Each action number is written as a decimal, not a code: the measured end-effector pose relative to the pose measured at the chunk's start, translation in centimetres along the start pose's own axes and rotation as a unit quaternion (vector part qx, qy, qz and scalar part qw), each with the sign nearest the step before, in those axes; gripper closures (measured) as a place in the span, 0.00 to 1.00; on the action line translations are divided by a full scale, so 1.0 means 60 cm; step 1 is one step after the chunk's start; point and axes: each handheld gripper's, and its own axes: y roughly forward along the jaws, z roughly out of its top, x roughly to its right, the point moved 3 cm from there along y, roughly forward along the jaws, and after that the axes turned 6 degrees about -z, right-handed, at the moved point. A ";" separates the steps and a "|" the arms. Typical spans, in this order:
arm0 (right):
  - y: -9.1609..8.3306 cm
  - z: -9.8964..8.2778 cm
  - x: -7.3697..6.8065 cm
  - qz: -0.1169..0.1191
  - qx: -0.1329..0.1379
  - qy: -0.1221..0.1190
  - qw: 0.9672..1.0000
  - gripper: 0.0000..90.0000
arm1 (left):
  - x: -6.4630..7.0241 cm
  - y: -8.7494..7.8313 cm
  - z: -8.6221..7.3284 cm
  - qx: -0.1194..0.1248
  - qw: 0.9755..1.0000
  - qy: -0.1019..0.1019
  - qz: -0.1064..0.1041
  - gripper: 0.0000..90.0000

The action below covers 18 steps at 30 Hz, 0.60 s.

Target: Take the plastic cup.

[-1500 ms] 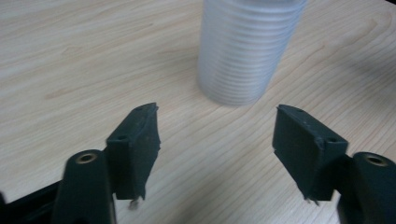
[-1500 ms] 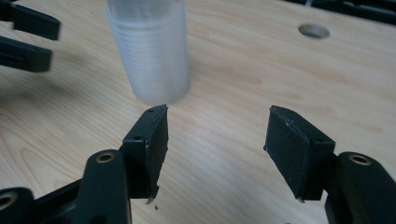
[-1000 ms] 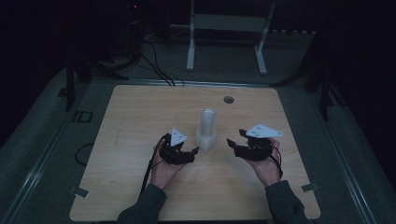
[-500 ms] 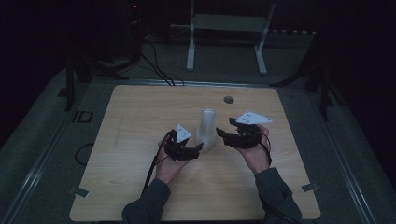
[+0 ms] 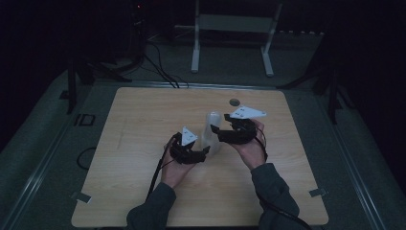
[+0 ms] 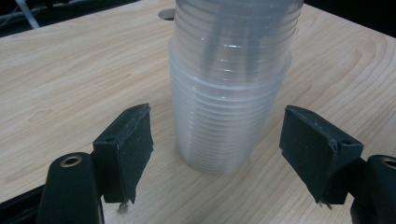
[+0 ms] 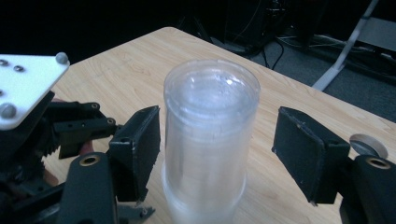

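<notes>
Upright cup stack (image 5: 212, 132) at twelve o'clock between both sets of jaws, left gripper (image 5: 203, 152) low, right gripper (image 5: 214, 130) high, all apart, nothing clamped

cup stack (image 6: 231, 84) top cut off

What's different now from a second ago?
The right gripper has moved in from the right and now brackets the top of the stack of clear cups, fingers apart. The left gripper opened a little around the stack's base. Stack, table and left hand stayed put.
</notes>
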 end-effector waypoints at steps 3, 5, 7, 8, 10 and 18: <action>0.008 0.004 -0.001 0.001 0.000 0.001 1.000 0.35 | 0.000 0.001 0.001 0.003 1.000 0.000 -0.002 0.28; 0.011 0.005 -0.001 0.000 0.000 0.000 1.000 0.35 | 0.000 0.001 0.002 0.004 1.000 -0.002 -0.003 0.28; 0.014 0.006 -0.001 0.001 0.001 0.001 1.000 0.35 | 0.001 0.002 0.003 0.005 1.000 0.000 -0.004 0.28; 0.024 0.009 0.000 0.004 -0.001 0.002 1.000 0.36 | 0.002 0.005 0.003 0.003 1.000 0.003 -0.004 0.28; 0.029 0.008 -0.001 0.009 0.000 0.003 1.000 0.37 | 0.003 0.006 0.004 0.005 1.000 0.003 -0.005 0.28; 0.044 0.006 -0.005 0.013 -0.007 -0.003 1.000 0.39 | 0.005 0.012 0.004 0.005 1.000 0.005 -0.005 0.27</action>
